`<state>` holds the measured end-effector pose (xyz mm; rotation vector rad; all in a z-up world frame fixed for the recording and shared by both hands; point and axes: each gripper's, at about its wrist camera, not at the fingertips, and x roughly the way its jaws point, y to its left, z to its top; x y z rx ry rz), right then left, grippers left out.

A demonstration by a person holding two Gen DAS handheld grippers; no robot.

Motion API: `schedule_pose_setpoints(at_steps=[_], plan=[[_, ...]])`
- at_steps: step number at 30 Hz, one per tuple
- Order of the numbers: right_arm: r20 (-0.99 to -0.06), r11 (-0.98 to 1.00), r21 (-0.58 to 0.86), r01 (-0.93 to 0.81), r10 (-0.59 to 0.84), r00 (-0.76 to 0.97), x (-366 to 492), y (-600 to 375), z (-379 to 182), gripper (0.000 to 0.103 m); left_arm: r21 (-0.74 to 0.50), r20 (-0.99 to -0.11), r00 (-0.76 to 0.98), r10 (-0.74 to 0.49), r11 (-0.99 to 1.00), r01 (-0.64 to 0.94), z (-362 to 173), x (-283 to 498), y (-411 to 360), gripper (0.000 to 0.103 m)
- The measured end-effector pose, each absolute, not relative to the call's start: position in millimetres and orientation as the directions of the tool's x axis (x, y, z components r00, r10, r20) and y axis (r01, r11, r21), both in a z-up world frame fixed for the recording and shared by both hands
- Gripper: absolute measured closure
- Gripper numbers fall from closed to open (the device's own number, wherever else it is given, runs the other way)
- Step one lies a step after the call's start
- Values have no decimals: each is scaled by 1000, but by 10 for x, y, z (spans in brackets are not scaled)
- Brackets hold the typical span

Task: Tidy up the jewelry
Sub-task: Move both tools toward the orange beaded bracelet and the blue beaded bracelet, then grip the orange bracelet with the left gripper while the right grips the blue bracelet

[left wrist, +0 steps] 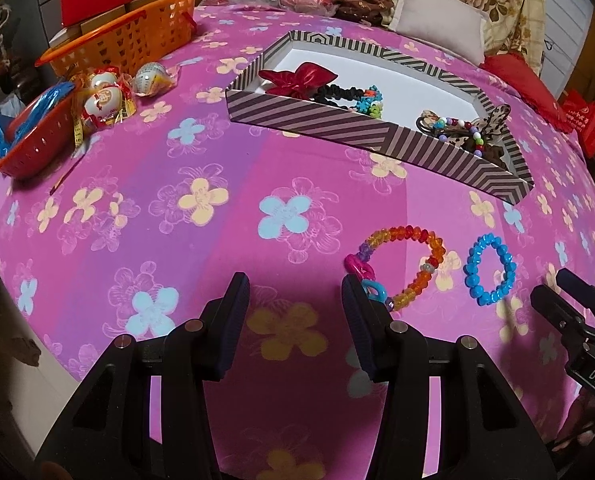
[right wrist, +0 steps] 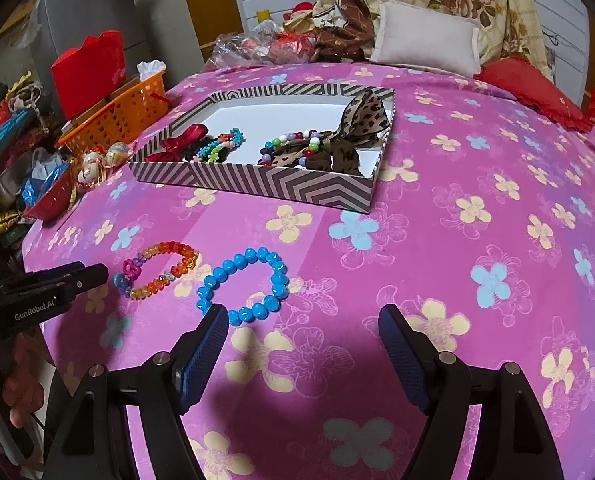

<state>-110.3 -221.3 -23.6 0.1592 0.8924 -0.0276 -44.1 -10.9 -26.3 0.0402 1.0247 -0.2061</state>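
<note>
striped box point(right wrist: 281, 188) holds a red bow point(right wrist: 183, 142) and beaded bracelets point(right wrist: 293, 142); both grippers' fingers gape empty.

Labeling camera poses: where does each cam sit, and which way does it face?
Left wrist: on the left gripper, low over the pink bedspread, facing the striped box; own open fingers show, right gripper at far right.
Right wrist: on the right gripper, facing the same box; open fingers, left gripper and a hand at left.
Shared: box, orange bracelet, blue bracelet.
</note>
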Motion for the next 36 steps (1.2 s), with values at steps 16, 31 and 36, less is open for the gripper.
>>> schedule_pose_setpoints(at_steps=[16, 31, 36], plan=[[-795, 993, 99, 71, 36, 606, -995, -2130, -282, 28, -88, -860, 481, -171, 978, 191, -346, -401, -111, 56], [-808, 996, 62, 64, 12, 589, -758, -2159, -414, 56, -156, -860, 451, -241, 963, 217, -356, -307, -185, 48], [-797, 999, 22, 38, -5, 604, -769, -2124, -434, 56, -90, -863, 467, -193, 968, 235, -390, -262, -298, 48]])
